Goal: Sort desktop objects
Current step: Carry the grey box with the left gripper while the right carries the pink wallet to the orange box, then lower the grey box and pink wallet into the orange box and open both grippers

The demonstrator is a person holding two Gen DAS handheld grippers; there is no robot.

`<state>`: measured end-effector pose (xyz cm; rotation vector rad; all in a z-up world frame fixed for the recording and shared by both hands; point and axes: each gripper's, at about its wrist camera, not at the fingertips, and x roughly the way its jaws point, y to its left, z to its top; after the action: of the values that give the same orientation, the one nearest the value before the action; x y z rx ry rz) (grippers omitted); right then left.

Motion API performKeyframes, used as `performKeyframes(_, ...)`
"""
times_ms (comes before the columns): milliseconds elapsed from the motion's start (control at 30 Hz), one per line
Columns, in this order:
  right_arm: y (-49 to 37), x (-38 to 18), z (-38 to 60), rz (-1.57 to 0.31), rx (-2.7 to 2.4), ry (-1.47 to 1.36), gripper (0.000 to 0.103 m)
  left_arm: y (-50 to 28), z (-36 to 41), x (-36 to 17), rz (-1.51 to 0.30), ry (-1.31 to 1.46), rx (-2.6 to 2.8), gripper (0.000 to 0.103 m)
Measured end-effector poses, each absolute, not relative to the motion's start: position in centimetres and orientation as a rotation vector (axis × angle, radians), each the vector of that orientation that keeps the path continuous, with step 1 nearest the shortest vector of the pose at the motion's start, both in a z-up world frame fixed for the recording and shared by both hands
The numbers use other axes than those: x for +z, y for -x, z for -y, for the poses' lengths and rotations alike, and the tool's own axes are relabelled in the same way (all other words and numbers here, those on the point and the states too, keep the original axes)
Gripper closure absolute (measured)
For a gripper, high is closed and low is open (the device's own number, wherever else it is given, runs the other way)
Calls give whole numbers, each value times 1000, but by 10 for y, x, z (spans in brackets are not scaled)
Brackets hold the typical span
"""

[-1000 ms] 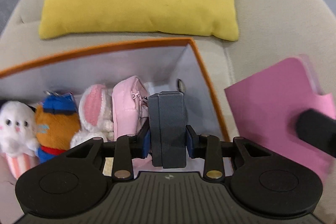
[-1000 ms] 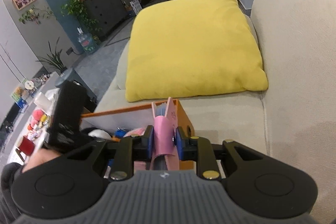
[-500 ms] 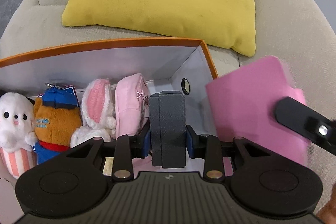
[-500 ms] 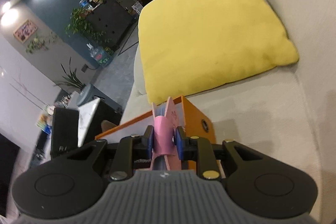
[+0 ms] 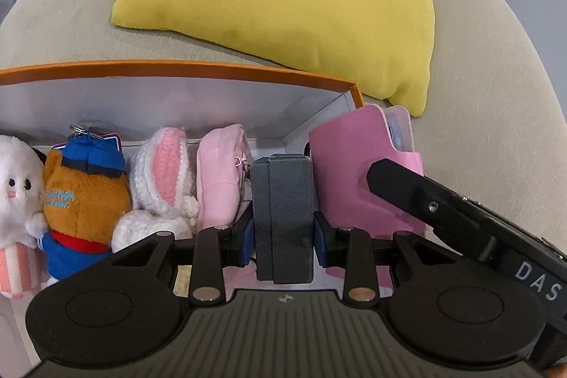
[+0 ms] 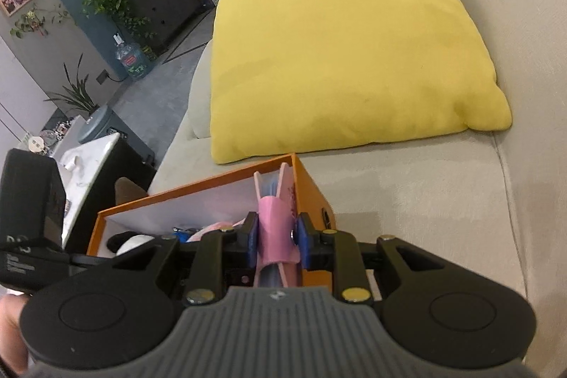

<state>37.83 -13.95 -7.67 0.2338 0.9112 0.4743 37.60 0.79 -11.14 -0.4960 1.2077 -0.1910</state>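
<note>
Pink notebook (image 6: 275, 222) stands on edge at the right end of the orange box (image 5: 184, 69), between the right gripper (image 6: 275, 238) pads; its jaws are opening and the pads look barely off the cover, though contact is hard to judge. Dark grey case (image 5: 282, 218) sits upright over the box, pinched by the left gripper (image 5: 283, 236). To its left in the box: pink pouch (image 5: 220, 176), bunny plush (image 5: 159, 179), brown bear plush (image 5: 83, 204) (blue cap), white plush (image 5: 16, 193). Box rests on a beige sofa (image 6: 407, 201) with a yellow cushion (image 6: 340, 48) behind it.
</note>
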Motion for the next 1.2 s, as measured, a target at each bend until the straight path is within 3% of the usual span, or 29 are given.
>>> performKeyframes(267,-378,-69,148,-933,493,-264,70,-375,-4,-110,-1201,499,-184,65)
performKeyframes(367,-372,-69,150,-951,502,-246,89,-374,-2,-110,-1201,488,-172,65)
performKeyframes(533,-373,-79,140,-984,488,-196,93,-374,-1,-114,-1193,492,-175,65)
performKeyframes(833,-360,-79,143,-975,496,-155,93,-383,14,-118,-1190,390,-187,64)
performKeyframes(1133,-337,-70,115,-907,567,178,91,-373,4,-109,-1161,404,-254,61)
performKeyframes(1200,-335,-74,107,-897,571,254,92,-370,1,-103,-1144,411,-269,56)
